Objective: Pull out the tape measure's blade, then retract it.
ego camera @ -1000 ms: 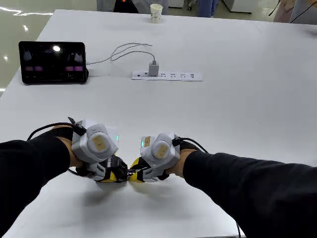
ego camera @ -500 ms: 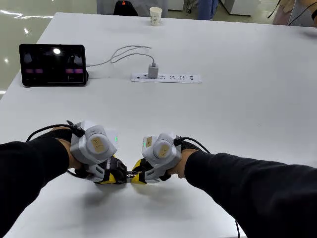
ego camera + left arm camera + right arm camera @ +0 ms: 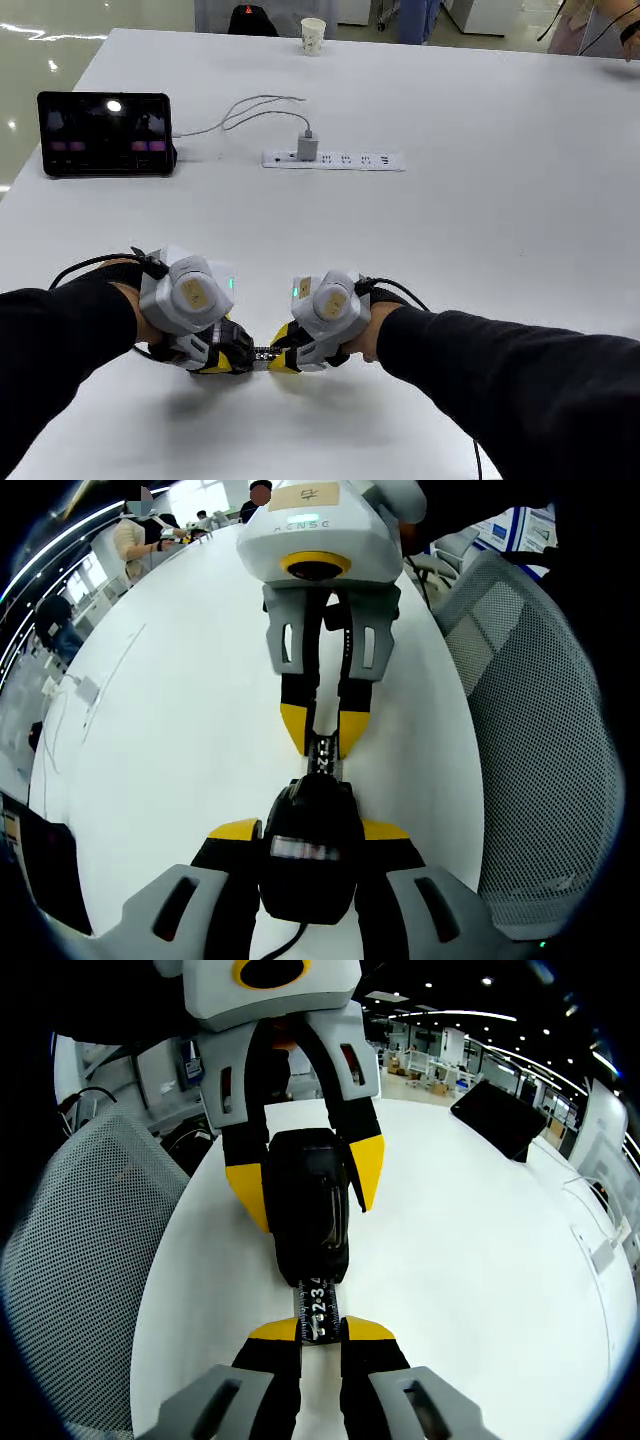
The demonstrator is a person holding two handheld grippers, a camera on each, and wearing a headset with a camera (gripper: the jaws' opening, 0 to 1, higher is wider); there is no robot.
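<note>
Crowding together at the near edge of the white table (image 3: pixel 480 220), the two gripper housings and the person's two black sleeves (image 3: pixel 60 330) are covering most of the work in the head view, so little more than a sliver of metal is showing between the jaws there. In the left gripper view, the left gripper (image 3: pixel 310 832) is clamping its two yellow-tipped jaws tight against the sides of the one black tape measure (image 3: pixel 310 865), whose rear end is getting cut off at the bottom. In the right gripper view, the right gripper (image 3: pixel 322 1332) is pinching the blade (image 3: pixel 318 1312) with its jaws almost together. Only a short stretch is lying out of the case, with the numerals 2 and 3 readable, and its tip is hard to make out between the jaws. A mesh chair (image 3: pixel 80 1260) is filling the left side of that view. Far left on the table, one tablet (image 3: pixel 105 133) is showing a dim screen. To its right, one power strip (image 3: pixel 335 160) is carrying one charger (image 3: pixel 307 148), with one cable (image 3: pixel 250 105) looping away from it. One paper cup (image 3: pixel 313 35) is standing at the far edge, and its contents cannot be told.
</note>
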